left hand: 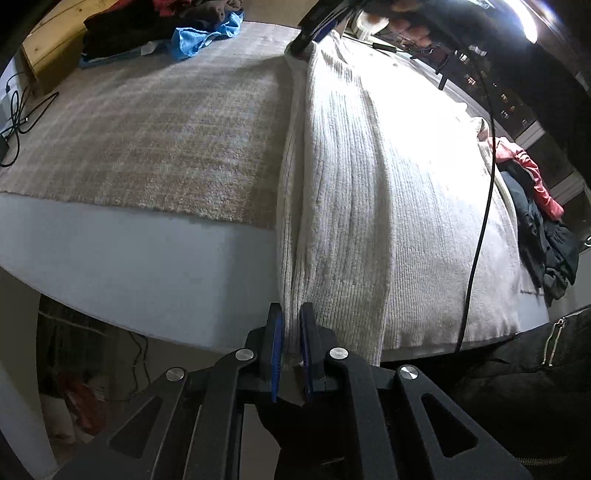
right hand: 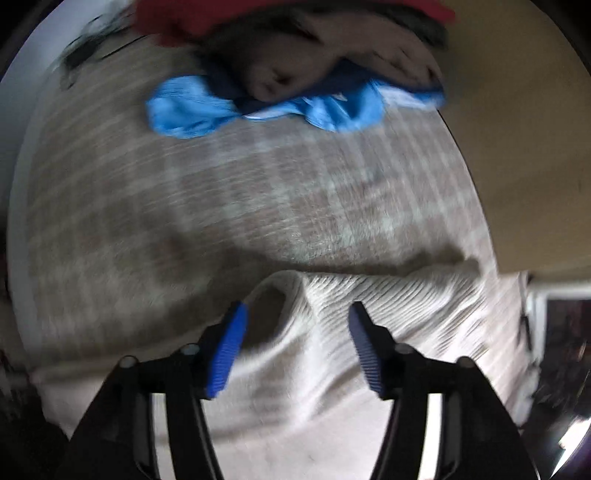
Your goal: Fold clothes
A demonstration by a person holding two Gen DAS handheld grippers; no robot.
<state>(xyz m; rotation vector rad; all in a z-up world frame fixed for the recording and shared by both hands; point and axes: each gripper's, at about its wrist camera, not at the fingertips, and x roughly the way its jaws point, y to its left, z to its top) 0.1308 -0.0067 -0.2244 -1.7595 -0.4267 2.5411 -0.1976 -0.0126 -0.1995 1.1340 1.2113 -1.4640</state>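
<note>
A cream ribbed sweater (left hand: 369,184) lies lengthwise over a beige checked blanket (left hand: 166,129) on a white surface. Its left side is folded over in a long ridge. My left gripper (left hand: 291,314) is shut on the near end of that ridge, at the surface's front edge. At the sweater's far end the right gripper (left hand: 310,37) hangs over the cloth. In the blurred right wrist view the right gripper (right hand: 297,314) is open above the sweater (right hand: 406,306). A raised fold of cloth lies below its blue pads (right hand: 225,354), which do not press on it.
A blue garment (left hand: 207,35) and dark clothes (left hand: 129,29) are piled at the far left beside a wooden box (left hand: 48,48). Red and black clothes (left hand: 535,206) lie at the right edge. A black cable (left hand: 480,221) hangs across the sweater's right side. Loose cables (left hand: 18,110) lie far left.
</note>
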